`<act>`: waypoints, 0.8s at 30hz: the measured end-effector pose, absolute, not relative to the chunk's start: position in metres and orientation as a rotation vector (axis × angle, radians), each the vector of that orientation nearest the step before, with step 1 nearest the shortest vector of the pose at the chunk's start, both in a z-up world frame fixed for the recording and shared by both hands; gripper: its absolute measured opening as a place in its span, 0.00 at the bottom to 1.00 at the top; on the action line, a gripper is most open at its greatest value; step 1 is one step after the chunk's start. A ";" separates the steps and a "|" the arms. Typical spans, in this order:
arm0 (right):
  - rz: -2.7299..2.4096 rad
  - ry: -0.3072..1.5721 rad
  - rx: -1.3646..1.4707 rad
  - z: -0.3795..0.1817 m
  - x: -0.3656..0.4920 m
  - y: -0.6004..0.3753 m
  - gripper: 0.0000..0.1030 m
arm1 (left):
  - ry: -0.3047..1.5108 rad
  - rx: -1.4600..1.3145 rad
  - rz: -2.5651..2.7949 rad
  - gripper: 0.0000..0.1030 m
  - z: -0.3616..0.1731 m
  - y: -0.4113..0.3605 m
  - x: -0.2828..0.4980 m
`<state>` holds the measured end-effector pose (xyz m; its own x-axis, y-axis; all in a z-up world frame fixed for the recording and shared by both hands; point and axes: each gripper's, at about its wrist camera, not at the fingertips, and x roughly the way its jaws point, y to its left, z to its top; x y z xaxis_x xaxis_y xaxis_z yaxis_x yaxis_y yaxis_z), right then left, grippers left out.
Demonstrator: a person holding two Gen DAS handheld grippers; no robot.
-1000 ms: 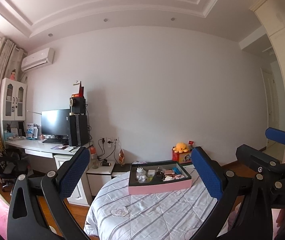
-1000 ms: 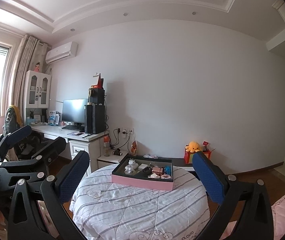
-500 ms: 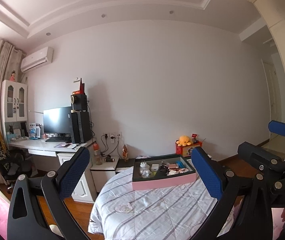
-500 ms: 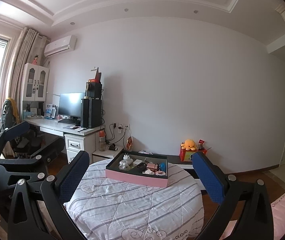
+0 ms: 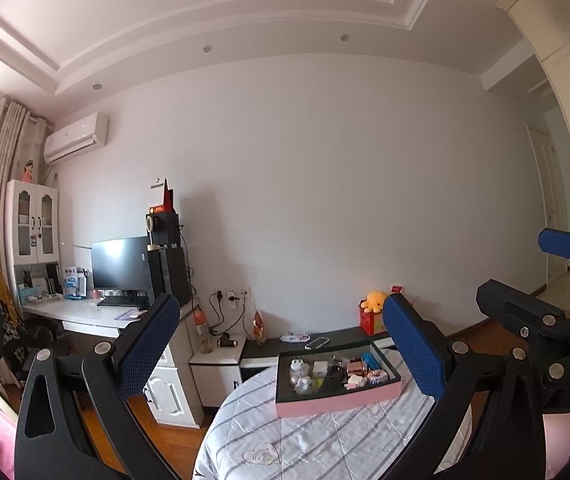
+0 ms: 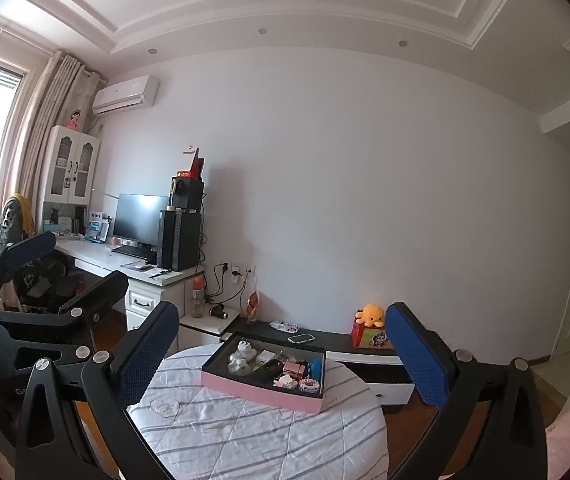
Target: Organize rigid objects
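I hold both grippers up, well apart from the tray (image 5: 337,400). My left gripper (image 5: 281,356) has its jaws spread wide, holding nothing. My right gripper (image 6: 281,356) does too. The tray sits on the round tabletop (image 6: 245,432), full of small things.

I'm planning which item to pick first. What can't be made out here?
- Small items in the pink tray: too small and far in both views to identify.
- Tray floor nearest the camera: hidden by its front wall, left wrist view.
- Round table: front cut off by the frame edge and gripper arms.
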<state>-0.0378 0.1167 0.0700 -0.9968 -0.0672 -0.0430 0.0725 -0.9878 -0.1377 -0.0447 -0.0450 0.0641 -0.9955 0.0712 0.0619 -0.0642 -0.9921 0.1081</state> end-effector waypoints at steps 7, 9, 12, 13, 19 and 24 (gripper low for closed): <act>-3.045 0.208 0.046 0.076 -0.039 0.115 1.00 | 0.180 0.100 3.071 1.00 0.071 -0.046 -0.043; -3.043 0.206 0.046 0.077 -0.040 0.114 1.00 | 0.179 0.106 3.073 1.00 0.071 -0.047 -0.042; -3.044 0.205 0.044 0.076 -0.041 0.114 1.00 | 0.181 0.101 3.072 1.00 0.071 -0.047 -0.042; -3.046 0.205 0.045 0.076 -0.042 0.113 1.00 | 0.183 0.103 3.073 1.00 0.070 -0.047 -0.042; -3.046 0.194 0.053 0.075 -0.045 0.115 1.00 | 0.185 0.098 3.075 1.00 0.070 -0.047 -0.041; -3.061 0.189 0.041 0.075 -0.045 0.116 1.00 | 0.173 0.093 3.072 1.00 0.070 -0.049 -0.042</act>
<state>-0.0447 0.1160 0.0745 -0.9969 -0.0728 -0.0311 0.0760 -0.9896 -0.1220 -0.0425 -0.0485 0.0704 -0.9962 0.0669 0.0565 -0.0601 -0.9916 0.1142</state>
